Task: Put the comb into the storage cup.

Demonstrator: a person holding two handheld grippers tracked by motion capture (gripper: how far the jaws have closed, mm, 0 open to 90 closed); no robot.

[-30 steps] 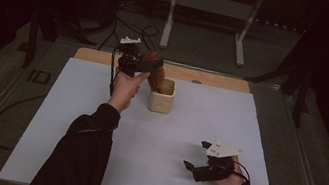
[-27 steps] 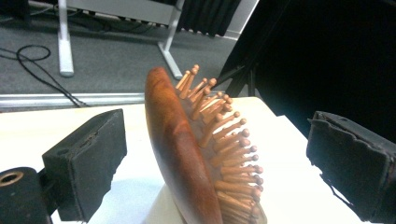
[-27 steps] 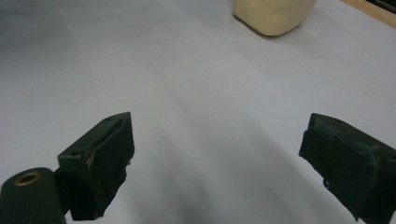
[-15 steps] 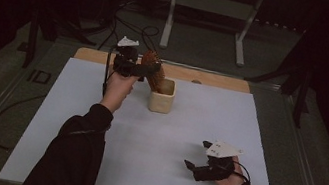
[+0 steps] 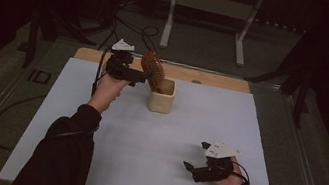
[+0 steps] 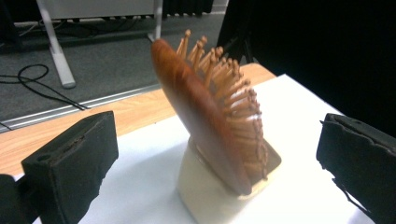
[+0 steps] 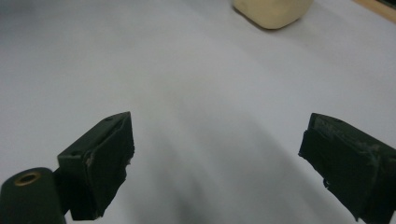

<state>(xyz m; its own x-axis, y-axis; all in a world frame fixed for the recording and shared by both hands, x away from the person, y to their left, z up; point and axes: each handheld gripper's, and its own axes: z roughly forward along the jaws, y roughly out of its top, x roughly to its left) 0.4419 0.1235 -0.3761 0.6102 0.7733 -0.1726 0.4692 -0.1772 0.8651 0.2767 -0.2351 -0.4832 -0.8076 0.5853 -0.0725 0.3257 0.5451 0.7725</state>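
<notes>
In the high view, the wooden hairbrush (image 5: pixel 152 70) stands head-up in the cream cup (image 5: pixel 161 99) at the upper middle of the frame, leaning toward the upper left, so the placing looks done; what is left, by my reading, is only for the left tool (image 5: pixel 138 76) to draw clear. That tool sits just left of the brush, its jaws having just been opening and now spread with nothing pressed between them. The right tool (image 5: pixel 192 170) rests low at the lower right of the frame, well apart from the cup, jaws wide and empty. The white sheet on the desk (image 5: pixel 143 145) is bare across the centre and lower half, giving plenty of room for a retreat toward the bottom of the frame; the wooden desk edge lies close behind the cup, toward the top. In the left gripper view, the brush fills the centre, bristles to the right, its handle end down in the cup at the lower middle; the two black jaws stand far out at the lower left and lower right, neither touching it. In the right gripper view, both jaws stand wide over bare white sheet, with the cup's base at the upper right, far off.
</notes>
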